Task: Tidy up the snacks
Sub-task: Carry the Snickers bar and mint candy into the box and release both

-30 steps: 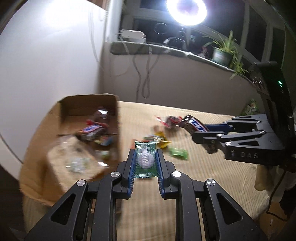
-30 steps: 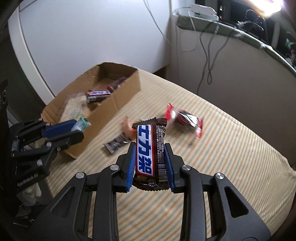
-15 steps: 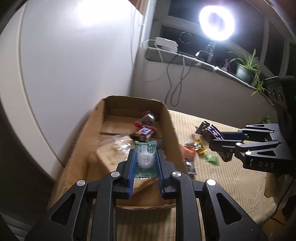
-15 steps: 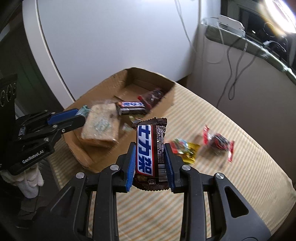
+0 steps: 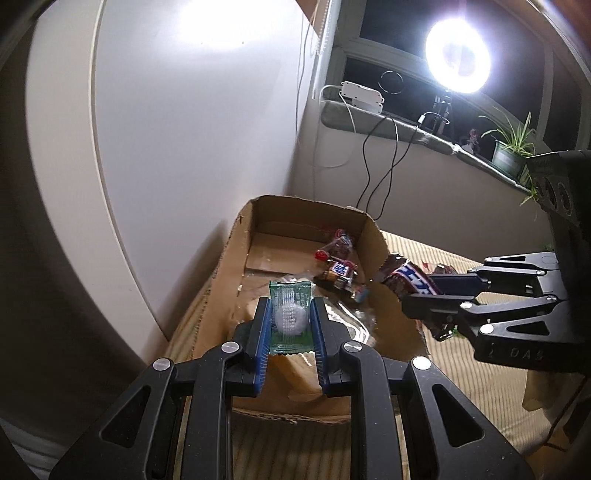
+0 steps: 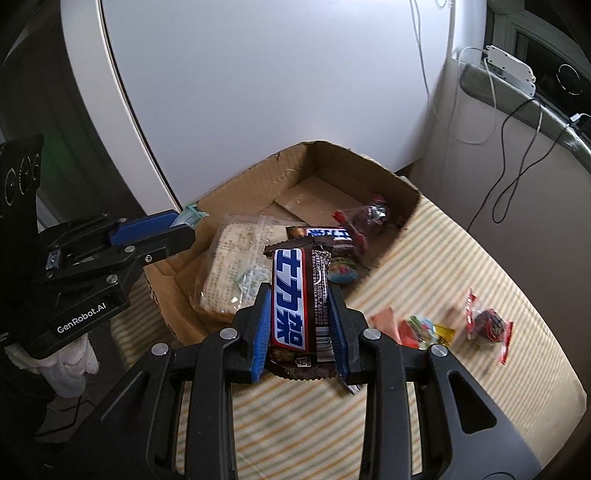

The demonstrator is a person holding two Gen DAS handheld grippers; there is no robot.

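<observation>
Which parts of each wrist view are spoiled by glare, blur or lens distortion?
Left wrist view: the ring light blows out to white, with a second glare patch on the wall; fisheye bends the wall's edges. Right wrist view: evenly lit, but the loose snacks on the striped cloth are motion-smeared.

Loose sweets [image 6: 430,326] motion-blurred, bread bag [image 5: 295,363] half hidden behind left claw [image 5: 290,325]
</observation>
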